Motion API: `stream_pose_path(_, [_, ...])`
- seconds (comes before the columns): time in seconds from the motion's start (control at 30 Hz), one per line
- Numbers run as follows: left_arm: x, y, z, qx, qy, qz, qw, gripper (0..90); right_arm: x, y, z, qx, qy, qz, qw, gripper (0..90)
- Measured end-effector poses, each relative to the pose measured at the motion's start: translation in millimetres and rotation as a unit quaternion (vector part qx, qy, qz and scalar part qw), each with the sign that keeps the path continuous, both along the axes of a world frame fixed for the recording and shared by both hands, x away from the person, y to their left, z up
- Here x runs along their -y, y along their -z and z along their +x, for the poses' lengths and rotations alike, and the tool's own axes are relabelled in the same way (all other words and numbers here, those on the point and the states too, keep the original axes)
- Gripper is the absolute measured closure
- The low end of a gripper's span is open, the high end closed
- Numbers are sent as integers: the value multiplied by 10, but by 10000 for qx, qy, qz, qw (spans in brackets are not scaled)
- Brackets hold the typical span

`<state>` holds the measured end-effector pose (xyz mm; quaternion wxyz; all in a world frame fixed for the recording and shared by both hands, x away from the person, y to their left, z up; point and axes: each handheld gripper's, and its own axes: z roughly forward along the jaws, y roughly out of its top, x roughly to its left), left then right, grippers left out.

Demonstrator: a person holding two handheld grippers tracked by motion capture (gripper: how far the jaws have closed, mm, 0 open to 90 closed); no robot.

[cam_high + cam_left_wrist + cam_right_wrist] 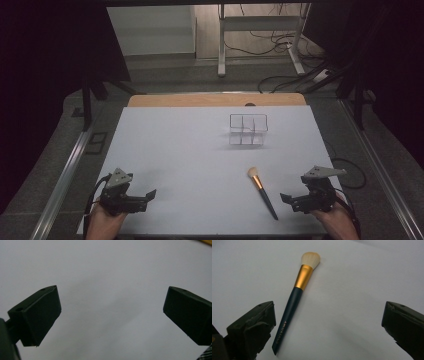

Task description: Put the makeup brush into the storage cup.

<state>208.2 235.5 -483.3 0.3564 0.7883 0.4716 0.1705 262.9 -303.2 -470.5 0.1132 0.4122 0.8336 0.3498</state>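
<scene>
**Wide jaws, a thin round handle — plenty of room to fumble**

High view: my right gripper [289,198] sits at the lower right of the frame, its jaws spread and empty, pointing toward the makeup brush [262,192] that lies just beside it on the white table [175,150]. The bristle end points up-frame, the handle tip toward the bottom edge. My left gripper [148,194] rests at lower left, well apart from the brush, also spread with nothing in it. A clear divided organizer [248,129] stands upper centre.

Left gripper view: both jaws stand wide apart over bare table, holding nothing. I judge little risk here unless I swing it across and knock something.

Right gripper view: the brush [292,305] runs from the upper centre down to the lower left, its handle end close beside my left-hand jaw. The trouble I expect — the handle is slim and round, so a closing jaw meeting it off-centre could roll it aside or pinch only the tip, letting it pivot. Grabbing the gold ferrule or bristles could slip too.
</scene>
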Motion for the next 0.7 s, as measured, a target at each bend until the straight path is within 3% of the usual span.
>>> stream_pose_path(0.17, [22,8,-8,91,59,124,9999,15,-6,-6,-3,-33,13,-61,10000,0])
stream_pose_path(0.3, [14,10,-5,82,106,66,9999,13,13,-30,-7,57,117,-34,9999,0])
stream_pose_path(0.7, [21,16,-2,40,226,-7,9997,13,8,-25,-22,-21,135,-92,9999,0])
